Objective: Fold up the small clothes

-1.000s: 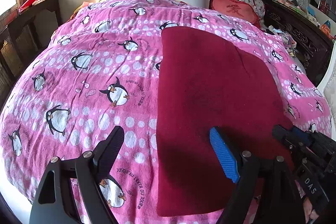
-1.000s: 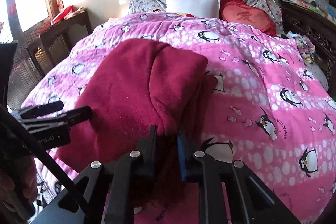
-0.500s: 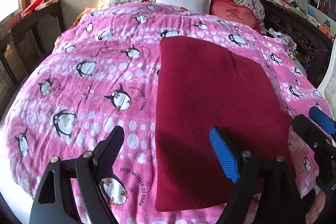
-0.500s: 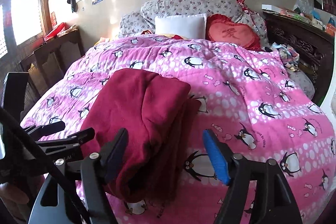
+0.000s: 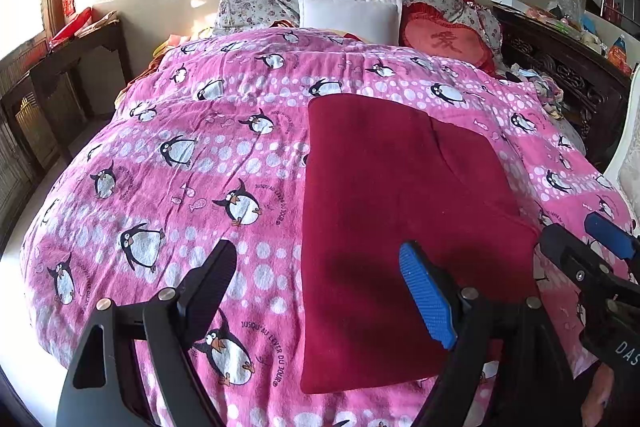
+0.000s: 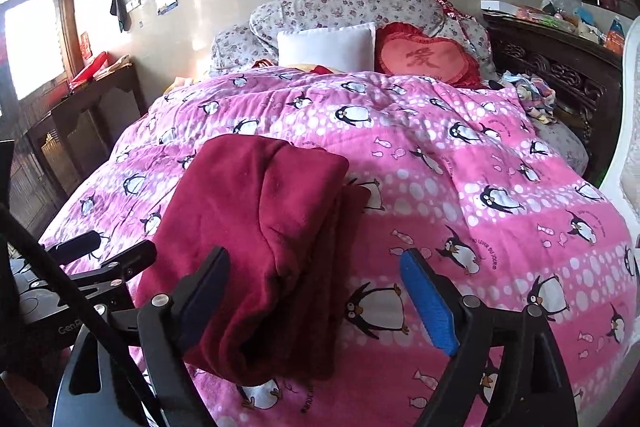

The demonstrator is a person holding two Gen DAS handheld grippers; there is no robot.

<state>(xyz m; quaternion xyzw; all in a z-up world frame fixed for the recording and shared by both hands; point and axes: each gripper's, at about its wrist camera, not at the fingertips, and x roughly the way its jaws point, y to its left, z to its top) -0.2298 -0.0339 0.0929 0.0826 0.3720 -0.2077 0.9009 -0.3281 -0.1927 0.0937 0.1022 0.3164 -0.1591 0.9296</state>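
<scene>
1. Pink penguin bedspread point(image 5: 168, 195) covers the bed; the folded dark red fleece garment point(image 5: 392, 211) lies flat on it, near the foot.
2. It looks soft, light and limp (thick, layered right edge), so pinching a corner or folded edge should work.
3. Left gripper point(image 5: 316, 287) and right gripper point(image 6: 316, 287) both gape wide, holding nothing.

Penguin blanket point(image 5: 208, 163), white pillow point(image 5: 350, 15), heart cushion point(image 5: 444, 41)
</scene>
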